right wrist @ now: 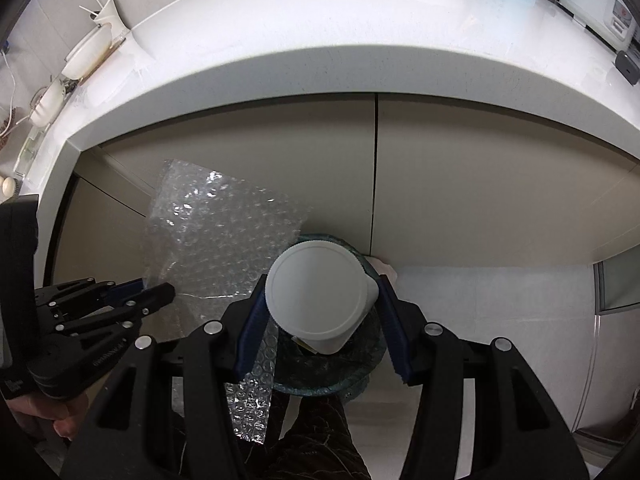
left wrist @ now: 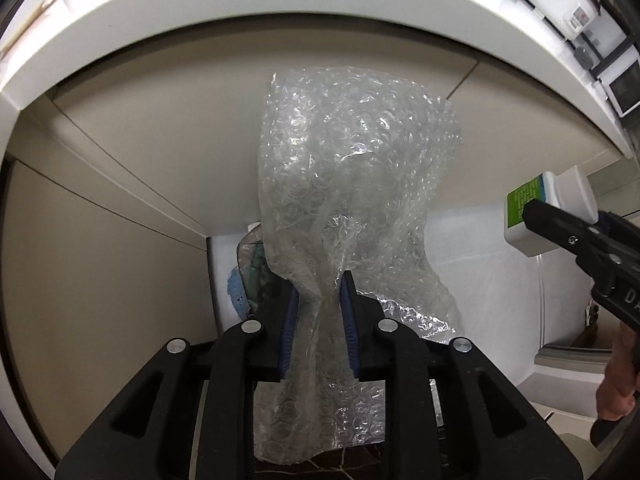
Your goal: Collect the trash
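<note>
Pinching a sheet of bubble wrap (left wrist: 352, 184) between its blue pads (left wrist: 349, 320), the left gripper (left wrist: 320, 300) holds it up in front of the beige cabinet doors (left wrist: 132, 168); the sheet rises above the jaws and hangs below them, hiding most of what lies behind. The right gripper (right wrist: 322, 312) clamps a white bottle (right wrist: 318, 296), its round cap facing the camera; in the left view the same bottle (left wrist: 548, 208) shows a green label and sits well apart from the wrap. Beneath the bottle a dark bin (right wrist: 332, 368) opens, its rim partly covered by the bottle and the fingers; its contents are hard to make out. A white bench (right wrist: 304, 40) overhangs the doors, its rounded edge curving across both views. On its far left stand white dishes (right wrist: 86, 50), cut off by the lens edge. Pale floor (right wrist: 500, 320) runs open to the right.
</note>
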The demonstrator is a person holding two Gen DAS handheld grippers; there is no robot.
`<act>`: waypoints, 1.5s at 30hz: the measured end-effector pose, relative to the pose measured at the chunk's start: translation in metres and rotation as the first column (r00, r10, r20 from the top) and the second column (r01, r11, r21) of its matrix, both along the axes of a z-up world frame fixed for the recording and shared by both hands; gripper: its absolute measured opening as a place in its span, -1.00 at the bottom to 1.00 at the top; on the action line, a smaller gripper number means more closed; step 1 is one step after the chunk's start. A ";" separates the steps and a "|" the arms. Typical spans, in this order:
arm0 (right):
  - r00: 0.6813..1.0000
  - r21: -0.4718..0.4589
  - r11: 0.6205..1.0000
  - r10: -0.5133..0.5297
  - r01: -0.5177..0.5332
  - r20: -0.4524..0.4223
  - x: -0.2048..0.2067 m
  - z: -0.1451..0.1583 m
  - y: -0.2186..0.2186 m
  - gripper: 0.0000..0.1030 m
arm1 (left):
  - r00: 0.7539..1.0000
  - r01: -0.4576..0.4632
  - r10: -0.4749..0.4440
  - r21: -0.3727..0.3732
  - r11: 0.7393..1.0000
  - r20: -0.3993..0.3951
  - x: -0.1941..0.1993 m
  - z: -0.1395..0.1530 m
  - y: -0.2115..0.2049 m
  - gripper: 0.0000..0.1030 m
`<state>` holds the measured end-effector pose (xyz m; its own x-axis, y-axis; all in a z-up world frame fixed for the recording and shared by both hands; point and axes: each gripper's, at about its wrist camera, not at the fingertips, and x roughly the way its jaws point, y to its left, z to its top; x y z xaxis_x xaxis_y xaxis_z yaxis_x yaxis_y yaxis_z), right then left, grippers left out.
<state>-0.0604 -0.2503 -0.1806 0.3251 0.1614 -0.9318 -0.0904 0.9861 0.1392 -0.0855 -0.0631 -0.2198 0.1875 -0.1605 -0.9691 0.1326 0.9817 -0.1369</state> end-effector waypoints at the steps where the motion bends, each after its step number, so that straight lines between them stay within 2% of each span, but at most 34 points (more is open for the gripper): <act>1: 1.000 -0.001 1.000 0.002 -0.002 -0.002 0.000 -0.001 0.000 -0.04 | 1.000 0.002 -0.002 0.004 1.000 -0.005 0.003 -0.001 -0.002 -0.54; 2: 1.000 -0.004 1.000 0.004 -0.004 -0.004 0.000 -0.001 0.001 -0.04 | 1.000 0.002 -0.002 0.012 1.000 -0.008 0.006 -0.003 -0.005 -0.47; 10: 1.000 -0.014 1.000 0.003 -0.003 -0.015 0.004 -0.003 0.007 -0.04 | 1.000 0.006 -0.006 0.012 1.000 -0.016 0.020 -0.003 -0.016 -0.34; 14: 1.000 -0.013 1.000 -0.002 0.001 -0.020 0.005 -0.005 0.005 -0.04 | 1.000 0.005 -0.004 0.018 1.000 -0.020 0.027 -0.006 -0.019 -0.19; 23: 0.999 0.003 1.000 -0.010 0.010 -0.043 0.011 -0.018 0.008 -0.03 | 0.998 -0.052 0.051 0.019 0.998 0.043 0.031 0.015 0.005 0.39; 30: 0.997 0.011 0.998 0.063 -0.062 -0.044 0.018 -0.036 0.038 -0.03 | 0.992 -0.077 0.076 0.006 0.997 0.100 0.026 0.037 0.022 0.88; 37: 0.994 -0.050 0.995 0.088 -0.091 -0.061 0.023 -0.054 0.054 0.00 | 0.992 -0.080 0.078 0.016 0.997 0.096 0.023 0.032 0.035 0.88; 38: 0.994 -0.058 0.994 0.085 -0.089 -0.066 0.024 -0.056 0.054 0.04 | 0.992 -0.082 0.080 0.017 0.996 0.093 0.023 0.032 0.037 0.88; 40: 0.996 -0.080 0.994 0.072 -0.076 -0.056 0.022 -0.056 0.054 0.33 | 0.993 -0.083 0.081 0.018 0.996 0.090 0.024 0.029 0.038 0.88; 45: 1.000 -0.089 0.996 0.020 -0.022 -0.018 0.025 -0.039 0.042 0.51 | 0.994 -0.083 0.080 0.039 0.996 0.075 0.027 0.027 0.037 0.88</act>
<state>-0.0351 -0.2080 -0.2191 0.3065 0.0840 -0.9482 -0.1096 0.9926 0.0525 -0.0586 -0.0263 -0.1925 0.2688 -0.1007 -0.9579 0.0596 0.9943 -0.0879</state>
